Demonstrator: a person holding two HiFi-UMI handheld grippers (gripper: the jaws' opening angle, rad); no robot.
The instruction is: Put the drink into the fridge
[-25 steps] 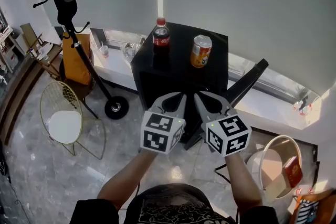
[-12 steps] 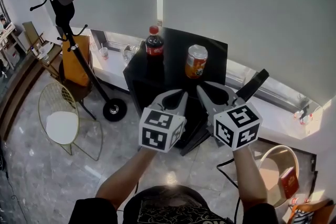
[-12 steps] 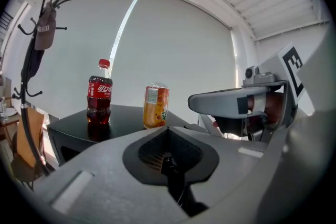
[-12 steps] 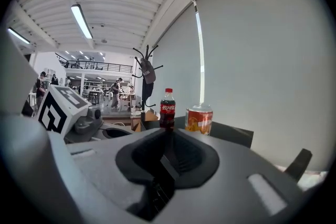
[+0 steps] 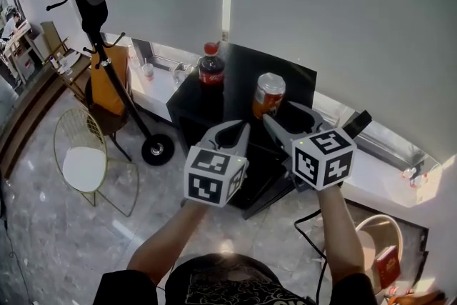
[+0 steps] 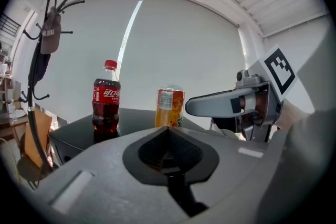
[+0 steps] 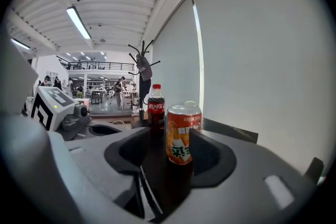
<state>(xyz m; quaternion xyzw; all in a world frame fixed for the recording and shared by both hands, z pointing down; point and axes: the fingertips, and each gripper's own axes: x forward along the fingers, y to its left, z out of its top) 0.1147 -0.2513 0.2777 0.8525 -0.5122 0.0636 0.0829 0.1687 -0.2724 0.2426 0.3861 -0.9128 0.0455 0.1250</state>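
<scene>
A cola bottle [image 5: 211, 68] with a red cap and an orange drink can [image 5: 269, 95] stand upright on the top of a small black fridge [image 5: 239, 61]. My right gripper [image 5: 284, 115] is just short of the can. Its jaws have just been opening and are open, and in the right gripper view the can [image 7: 182, 134] stands ahead between them, untouched. My left gripper [image 5: 239, 131] is shut and empty, level with the fridge's front edge. In the left gripper view the bottle [image 6: 106, 99] and the can [image 6: 169, 107] stand beyond its tips.
A black coat stand [image 5: 100, 46] with a cap stands at the left, beside a wire chair [image 5: 89, 164] and an orange bag [image 5: 108, 86]. A white window ledge [image 5: 158, 88] runs behind the fridge. A white bin [image 5: 371, 243] sits at the lower right.
Both grippers have moved forward toward the fridge top. The right one has come up close to the can, and its jaws have gone from shut to open.
</scene>
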